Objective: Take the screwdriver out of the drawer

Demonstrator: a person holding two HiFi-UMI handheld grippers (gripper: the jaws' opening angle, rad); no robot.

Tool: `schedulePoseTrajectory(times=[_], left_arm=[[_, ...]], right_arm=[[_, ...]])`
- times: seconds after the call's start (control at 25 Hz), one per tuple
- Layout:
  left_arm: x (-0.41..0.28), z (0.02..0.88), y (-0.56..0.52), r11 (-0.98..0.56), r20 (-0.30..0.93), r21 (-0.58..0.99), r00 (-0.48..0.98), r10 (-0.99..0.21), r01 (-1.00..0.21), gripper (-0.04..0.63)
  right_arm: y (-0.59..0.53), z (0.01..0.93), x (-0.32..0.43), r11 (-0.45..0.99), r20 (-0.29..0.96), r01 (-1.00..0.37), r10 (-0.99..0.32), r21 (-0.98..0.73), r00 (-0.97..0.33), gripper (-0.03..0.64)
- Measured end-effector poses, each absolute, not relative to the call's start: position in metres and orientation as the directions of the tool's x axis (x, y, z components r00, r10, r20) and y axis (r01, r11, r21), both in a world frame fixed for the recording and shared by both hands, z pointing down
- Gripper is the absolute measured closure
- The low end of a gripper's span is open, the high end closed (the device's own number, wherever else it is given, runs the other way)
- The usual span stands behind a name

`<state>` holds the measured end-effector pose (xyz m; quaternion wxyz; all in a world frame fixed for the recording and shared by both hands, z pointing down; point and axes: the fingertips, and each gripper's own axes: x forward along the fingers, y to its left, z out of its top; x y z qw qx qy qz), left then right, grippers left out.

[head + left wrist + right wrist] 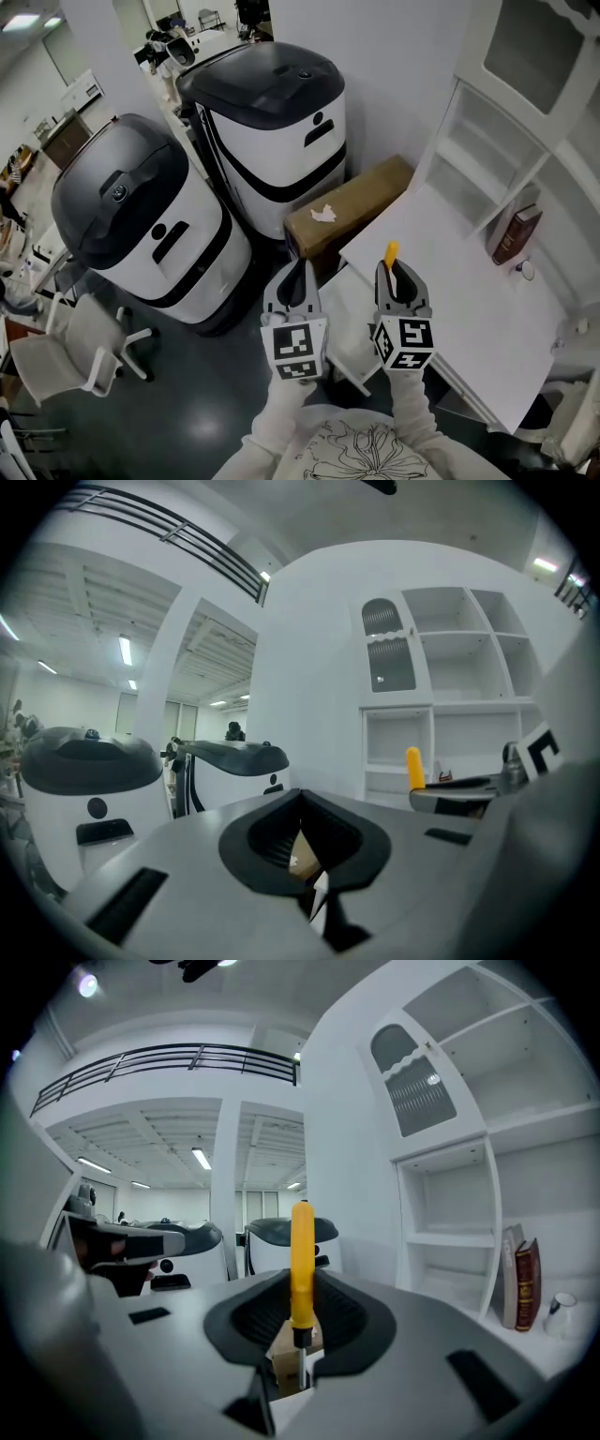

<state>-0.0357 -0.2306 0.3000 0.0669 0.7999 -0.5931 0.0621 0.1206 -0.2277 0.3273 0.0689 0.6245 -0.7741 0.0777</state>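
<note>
My right gripper [397, 273] is shut on a screwdriver [391, 252] with a yellow handle, held in the air above the white desk's [450, 281] near corner. In the right gripper view the yellow handle [301, 1260] stands upright and the thin metal shaft [300, 1354] runs down between the jaws of the right gripper [298, 1377]. My left gripper [299, 272] hangs beside it on the left, its jaws together with nothing in them. The left gripper [315, 899] view shows the screwdriver [414, 767] off to the right. A white drawer [349, 328] stands pulled out below both grippers.
Two big white-and-black machines [150, 220] [272, 122] stand on the dark floor to the left. A cardboard box [349, 208] lies against the desk's far corner. A dark red book [517, 234] and a small round object [526, 270] sit by the white shelf unit [487, 141]. A grey chair [75, 352] is at the lower left.
</note>
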Motion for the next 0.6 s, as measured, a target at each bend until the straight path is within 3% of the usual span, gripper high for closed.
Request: schedulePoseTrajectory(times=[0.6], left_arm=[[-0.034, 0.274, -0.225, -0.268, 0.123, 0.022, 0.269, -0.955, -0.963, 0.589]], right_arm=[[-0.23, 0.291, 0.124, 0.23, 0.12, -0.972, -0.965, -0.045, -0.234, 0.546]])
